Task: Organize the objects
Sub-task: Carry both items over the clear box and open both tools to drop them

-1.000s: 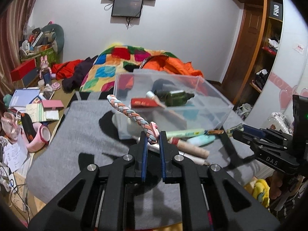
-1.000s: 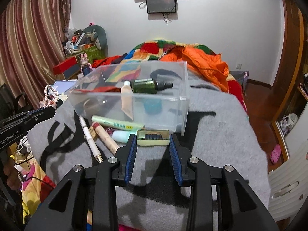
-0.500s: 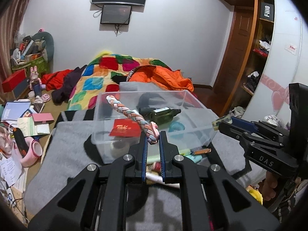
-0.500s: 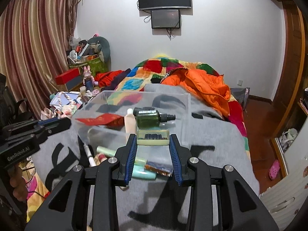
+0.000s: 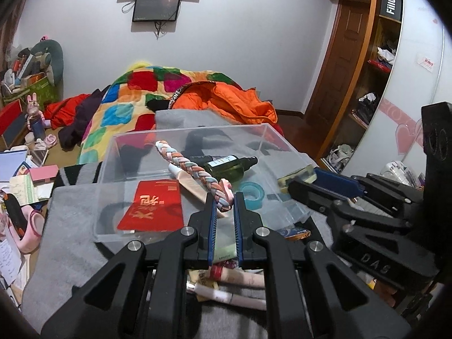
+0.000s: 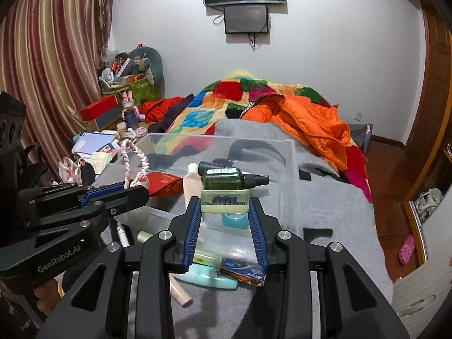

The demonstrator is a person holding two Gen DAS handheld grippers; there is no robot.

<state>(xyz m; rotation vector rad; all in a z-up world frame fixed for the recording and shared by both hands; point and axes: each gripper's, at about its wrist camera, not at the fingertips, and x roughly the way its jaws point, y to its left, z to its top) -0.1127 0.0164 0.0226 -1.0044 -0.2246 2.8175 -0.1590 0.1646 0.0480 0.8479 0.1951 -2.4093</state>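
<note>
Lying nearest, on the grey blanket (image 6: pixel 325 203), are loose cosmetic tubes and a small blue packet (image 6: pixel 243 271), still outside the clear plastic storage box (image 5: pixel 282 144). Above them the left gripper (image 5: pixel 224 202) is clenched on one end of a pastel braided fabric headband (image 5: pixel 195 169), which arches out over the box; soft and light, it will flop, so a pinch at the end suffices. The right gripper (image 6: pixel 225 206) clamps a pale green rectangular tin (image 6: pixel 225 201) by its short ends above the box's near wall; rigid, smooth, probably slippery, it is best held square. Inside the box lie a red envelope (image 5: pixel 154 206), a dark green spray bottle (image 6: pixel 224 179) and what looks like a teal tape roll (image 5: pixel 251 193).
</note>
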